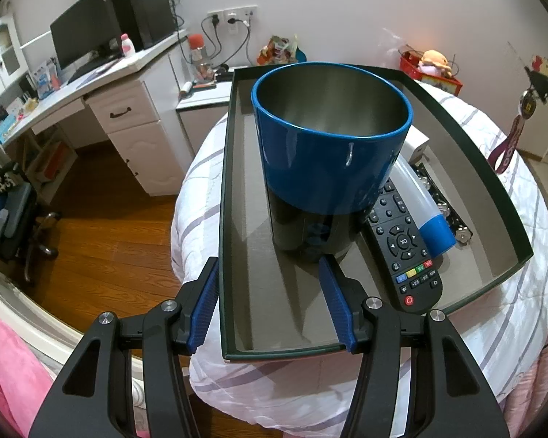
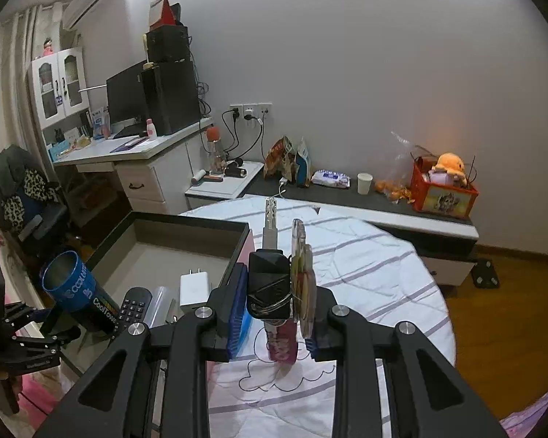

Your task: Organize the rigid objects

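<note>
A blue steel cup (image 1: 328, 149) with a dark lower half stands in the dark-rimmed tray (image 1: 493, 189) on the bed. My left gripper (image 1: 270, 273) is open just in front of the cup's base, with a gap on both sides. Beside the cup lie a black remote (image 1: 405, 252), a clear tube with a blue cap (image 1: 429, 215) and a white charger (image 2: 194, 286). My right gripper (image 2: 274, 284) is shut on a black car key (image 2: 268, 277) with a keyring charm and purple strap, held above the bedspread right of the tray (image 2: 186, 219). The cup (image 2: 69, 284) and left gripper (image 2: 36, 325) show at left.
The tray rests on a white striped bedspread (image 2: 365, 266). A desk with monitor (image 1: 84, 36) and an office chair (image 1: 7, 215) stand at left over wooden floor. A low dark shelf (image 2: 347, 200) behind the bed carries snacks, a paper cup and a red box with a plush toy.
</note>
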Action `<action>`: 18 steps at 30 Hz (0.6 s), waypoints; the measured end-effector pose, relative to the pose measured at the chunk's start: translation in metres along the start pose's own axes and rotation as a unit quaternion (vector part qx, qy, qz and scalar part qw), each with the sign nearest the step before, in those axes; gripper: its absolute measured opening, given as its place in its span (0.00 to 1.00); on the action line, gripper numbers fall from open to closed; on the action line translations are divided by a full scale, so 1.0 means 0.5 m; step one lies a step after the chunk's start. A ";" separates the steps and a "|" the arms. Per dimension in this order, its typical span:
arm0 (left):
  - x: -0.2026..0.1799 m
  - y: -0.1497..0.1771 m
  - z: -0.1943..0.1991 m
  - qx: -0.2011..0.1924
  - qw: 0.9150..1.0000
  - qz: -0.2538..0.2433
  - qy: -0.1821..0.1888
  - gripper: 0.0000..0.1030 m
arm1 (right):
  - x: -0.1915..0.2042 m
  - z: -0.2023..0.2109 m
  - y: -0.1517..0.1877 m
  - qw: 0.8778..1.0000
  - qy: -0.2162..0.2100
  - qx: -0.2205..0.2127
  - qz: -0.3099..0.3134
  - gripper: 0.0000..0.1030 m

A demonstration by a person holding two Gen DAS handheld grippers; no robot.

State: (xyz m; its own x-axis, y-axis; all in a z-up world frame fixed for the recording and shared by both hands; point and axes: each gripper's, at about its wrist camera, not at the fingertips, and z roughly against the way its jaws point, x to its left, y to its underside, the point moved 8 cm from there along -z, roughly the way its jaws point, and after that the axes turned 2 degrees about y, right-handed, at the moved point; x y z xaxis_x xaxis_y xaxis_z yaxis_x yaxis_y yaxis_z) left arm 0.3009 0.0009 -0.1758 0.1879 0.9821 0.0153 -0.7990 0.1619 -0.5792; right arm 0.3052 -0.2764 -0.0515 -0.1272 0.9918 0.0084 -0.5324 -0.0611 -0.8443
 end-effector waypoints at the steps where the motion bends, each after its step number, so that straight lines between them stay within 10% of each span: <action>1: -0.002 0.000 0.000 0.000 1.000 0.000 0.000 0.54 | 0.004 0.005 -0.004 1.000 0.002 -0.002 0.004 0.26; 7: -0.001 -0.002 0.000 0.000 1.000 0.002 0.001 0.54 | 0.039 0.045 -0.062 0.999 0.000 -0.028 0.036 0.07; 18: 0.000 -0.003 -0.004 -0.001 1.000 0.002 0.007 0.55 | 0.092 0.003 -0.072 0.997 -0.028 0.003 0.069 0.05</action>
State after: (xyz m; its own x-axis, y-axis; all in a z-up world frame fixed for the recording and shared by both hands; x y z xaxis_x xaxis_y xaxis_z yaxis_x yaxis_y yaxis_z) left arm 0.3032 0.0004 -0.1766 0.1920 0.9814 0.0010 -0.7989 0.1569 -0.5807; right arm 0.3171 -0.2287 -0.0199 -0.2458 0.9662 -0.0777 -0.5109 -0.1973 -0.8367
